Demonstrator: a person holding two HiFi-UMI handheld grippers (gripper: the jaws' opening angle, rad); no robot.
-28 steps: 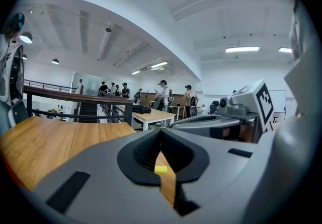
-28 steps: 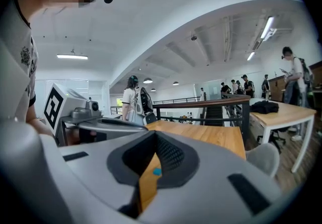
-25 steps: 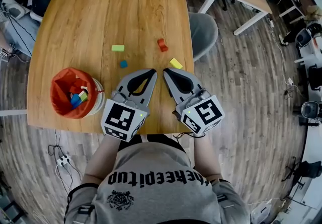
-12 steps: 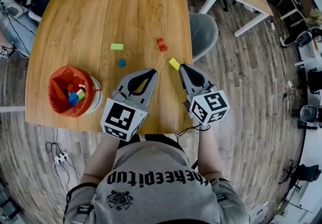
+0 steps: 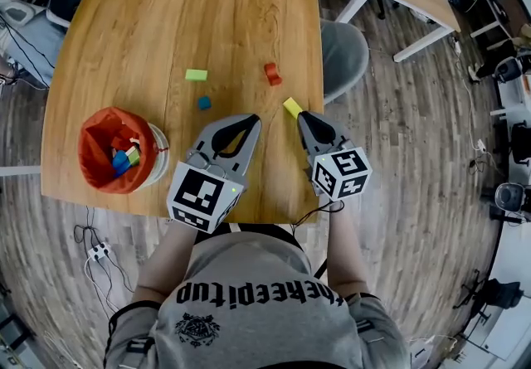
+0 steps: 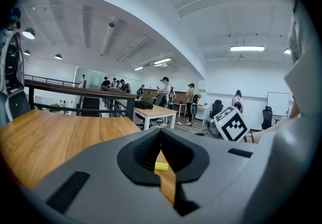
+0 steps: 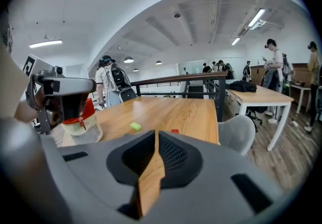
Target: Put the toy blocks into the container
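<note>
The yellow block lies at the desk's right edge, just ahead of the right claw, which is pressed together and empty. The green block, blue block and red block lie mid-desk. The container stands near the left front corner. The left claw is also pressed together and empty.

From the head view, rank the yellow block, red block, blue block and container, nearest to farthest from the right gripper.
1. yellow block, just off the right gripper tip
2. red block, farther up the table
3. blue block, left, mid-table
4. container, far left, near edge
</note>
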